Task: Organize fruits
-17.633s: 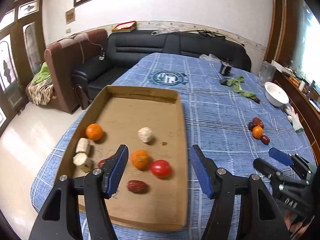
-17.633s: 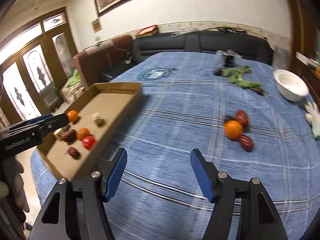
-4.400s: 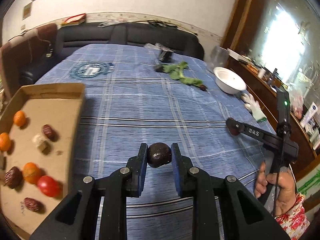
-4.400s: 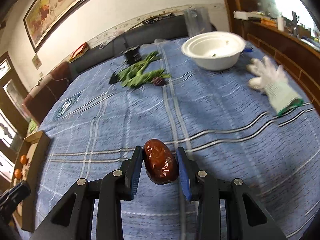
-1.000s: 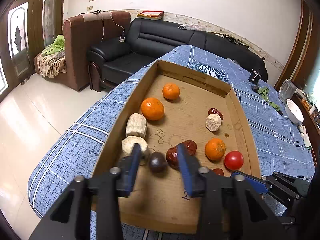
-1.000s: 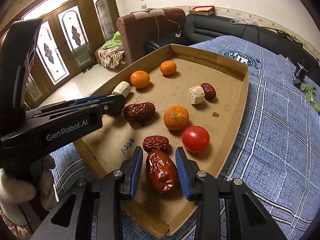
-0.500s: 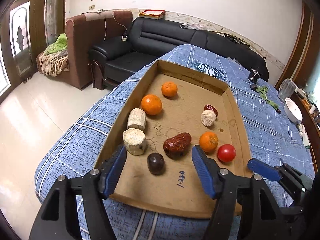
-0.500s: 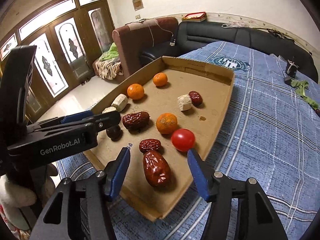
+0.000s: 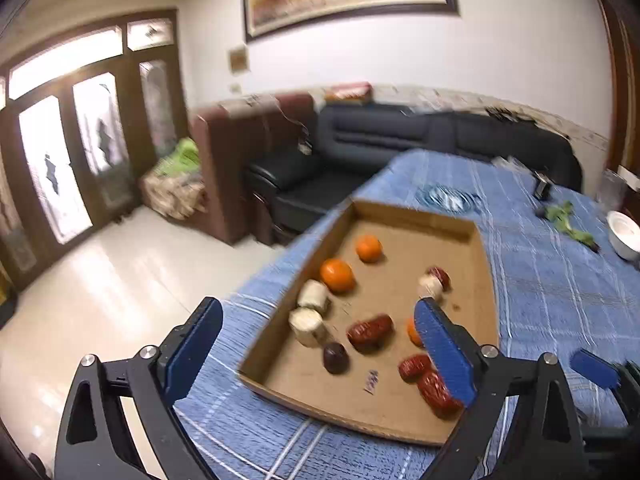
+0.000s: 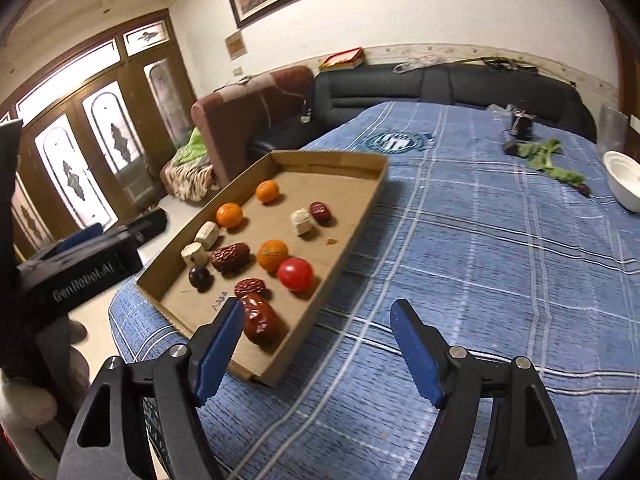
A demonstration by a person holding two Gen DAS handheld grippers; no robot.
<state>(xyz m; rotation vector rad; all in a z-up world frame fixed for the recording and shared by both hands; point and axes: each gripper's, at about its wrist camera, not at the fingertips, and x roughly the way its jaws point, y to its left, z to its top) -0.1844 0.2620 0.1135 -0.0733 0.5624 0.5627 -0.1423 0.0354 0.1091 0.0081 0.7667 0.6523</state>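
With the fruit gathered into the cardboard tray (image 10: 362,216) at the near left corner of the desk (image 10: 500,280), the task was judged close to finished. Three oranges, among them the middle orange (image 10: 273,255), a red tomato (image 10: 295,274), several red dates and three pale chunks were seen lying in the tray. A dark round fruit (image 10: 199,277) had been set near the tray's near edge, just beside a pale chunk (image 10: 193,253), and a large glossy date (image 10: 261,319) lay at the tray's near corner. No loose fruit was visible on the blue cloth; only leafy greens (image 10: 550,160) and a white bowl (image 10: 624,184) remained at the far right edge, so little or nothing was thought left to move. The left tongs (image 9: 316,354) had just been opening and were seen spread wide above the tray, released, with nothing pressed between the pads. The right tongs (image 10: 316,354) had likewise just been opening and were seen parted and empty, the large date beside the left pad but not gripped.
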